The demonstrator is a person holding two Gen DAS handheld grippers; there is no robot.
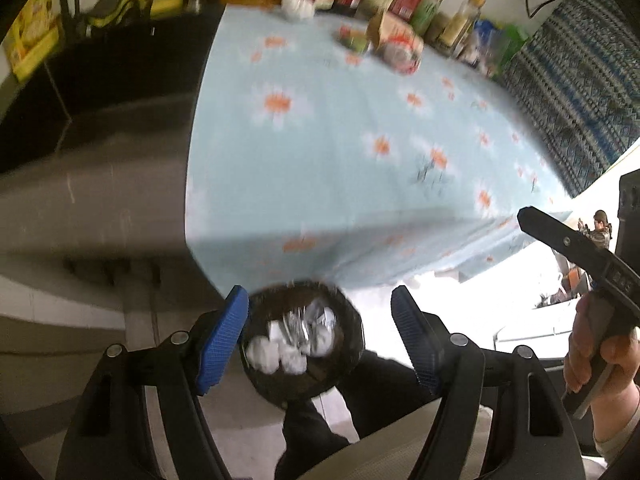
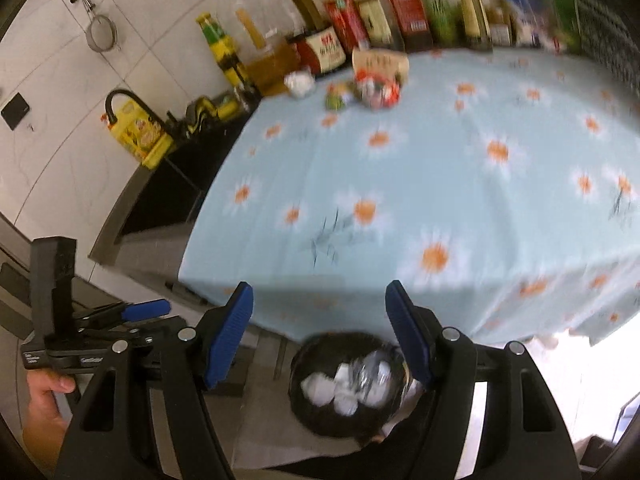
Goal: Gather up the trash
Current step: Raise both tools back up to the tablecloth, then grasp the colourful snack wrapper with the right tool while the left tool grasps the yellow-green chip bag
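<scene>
A round bin lined with a black bag (image 1: 308, 390) (image 2: 332, 426) stands on the floor in front of the table, with several crumpled white papers (image 1: 264, 354) (image 2: 318, 388) in it. My left gripper (image 1: 324, 340) hovers open high above the bin, nothing between its blue pads. My right gripper (image 2: 320, 336) is also open and holds nothing. At the table's far side lie a crumpled white ball (image 1: 297, 6) (image 2: 300, 82), a green wrapper (image 1: 354, 38) (image 2: 338, 98) and a red-and-white wrapper (image 1: 400, 54) (image 2: 378, 90), next to a small cardboard box (image 1: 386, 26) (image 2: 380, 62).
A light blue cloth with orange flowers (image 1: 340, 128) (image 2: 420, 168) covers the table. Bottles and jars (image 2: 360, 12) line the back wall. A dark sink (image 2: 168, 196) with a yellow oil jug (image 2: 140, 132) sits to the left. A hand (image 1: 600, 360) grips the other tool.
</scene>
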